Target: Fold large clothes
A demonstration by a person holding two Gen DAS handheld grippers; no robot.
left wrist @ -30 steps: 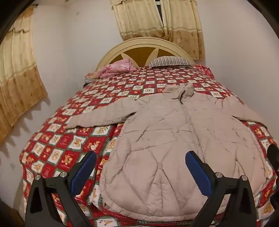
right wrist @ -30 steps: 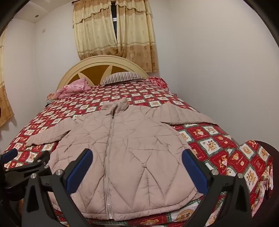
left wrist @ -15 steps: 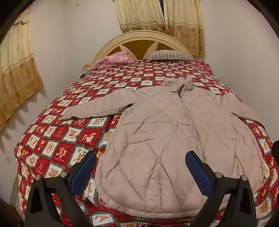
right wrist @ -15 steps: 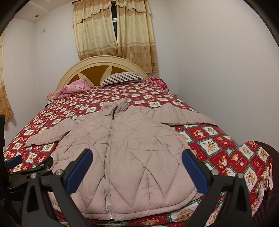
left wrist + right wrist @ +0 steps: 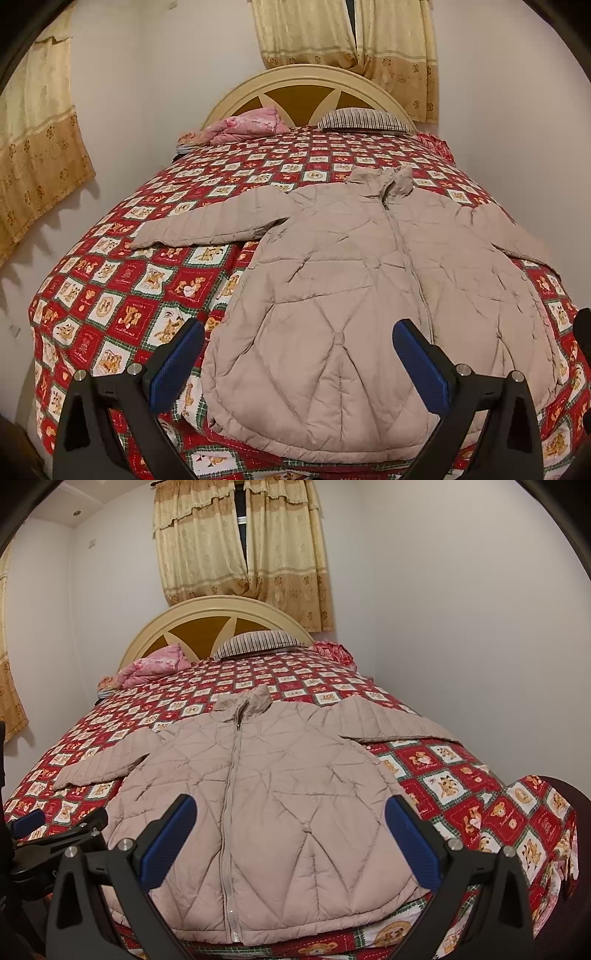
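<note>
Side curtain (image 5: 37,147): gold fabric hanging on the wall left of the bed.
Left tongs (image 5: 298,354): spread wide with nothing between the blue pads, hovering above the jacket's lower left hem; also glimpsed at the left edge of the right wrist view (image 5: 55,834).
Pink bundle (image 5: 247,125): crumpled cloth at the head of the bed, left of the pillow.
Bed (image 5: 122,291): covered by a red checked quilt with bear prints, cream arched headboard (image 5: 218,609) behind.
Jacket (image 5: 266,797): beige quilted puffer, lying flat and face up on the foot half of the bed, zipped, collar toward the headboard, both sleeves spread out to the sides, hem at the near edge.
Striped pillow (image 5: 258,642): resting against the headboard, right of the pink bundle.
Window curtain (image 5: 243,546): gold, drawn nearly shut above the headboard.
Right tongs (image 5: 290,836): also spread wide and holding nothing, poised above the jacket's lower front.
</note>
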